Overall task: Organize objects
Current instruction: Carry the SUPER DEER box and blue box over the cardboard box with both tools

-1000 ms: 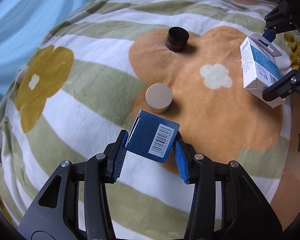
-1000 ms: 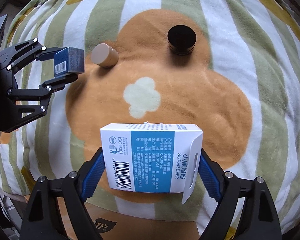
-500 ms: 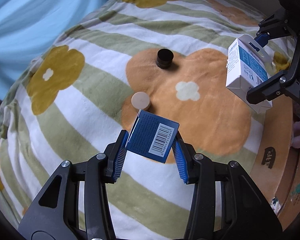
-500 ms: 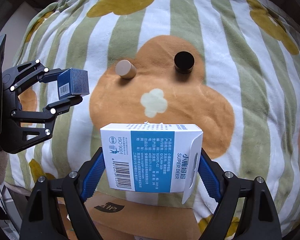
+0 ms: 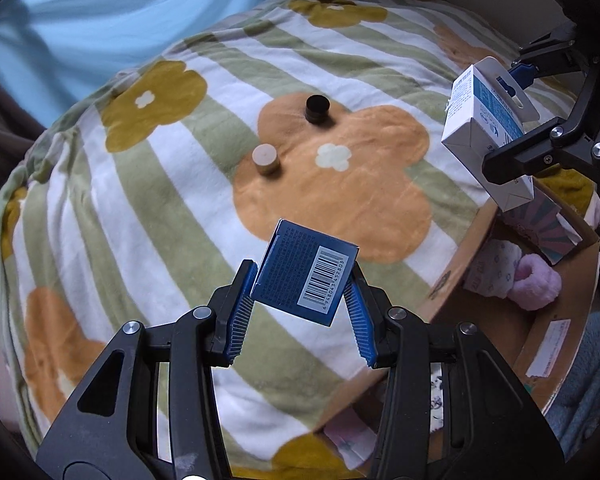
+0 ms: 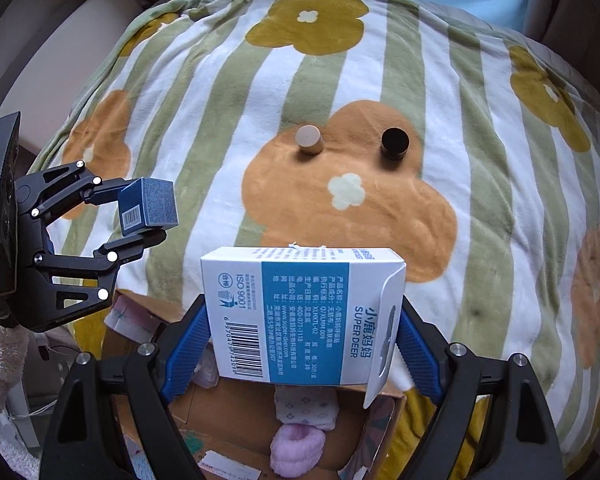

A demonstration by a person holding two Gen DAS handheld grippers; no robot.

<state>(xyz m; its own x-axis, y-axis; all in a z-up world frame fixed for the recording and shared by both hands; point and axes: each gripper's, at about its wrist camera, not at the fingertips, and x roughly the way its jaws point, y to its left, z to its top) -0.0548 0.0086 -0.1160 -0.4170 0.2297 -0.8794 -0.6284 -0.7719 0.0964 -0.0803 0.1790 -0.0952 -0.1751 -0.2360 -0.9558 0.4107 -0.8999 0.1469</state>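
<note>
L gripper (image 5: 300, 280) is clamped on a dark blue carton (image 5: 305, 273), barcode face up, box tilted and held in the air above the near edge of the flower blanket (image 5: 148, 200). R gripper (image 6: 302, 338) is clenched on a white-and-blue Super Deer box (image 6: 300, 316), hang tab at its 4 o'clock, held over the open cardboard box (image 6: 236, 412) at 6 o'clock in the right wrist view. That carton already holds soft stuff: a pink fluffy item (image 6: 296, 450), a patterned white cloth (image 6: 306, 406) and some packets. Judging by this, both boxes are lifted but not yet dropped in, so approx. mid-task. Still on the blanket at 12 o'clock from the R gripper: a beige cylinder (image 6: 309, 140) and a black round jar (image 6: 395, 143), near each other, not touching. Those two look like the remaining pickups after these go in.
</note>
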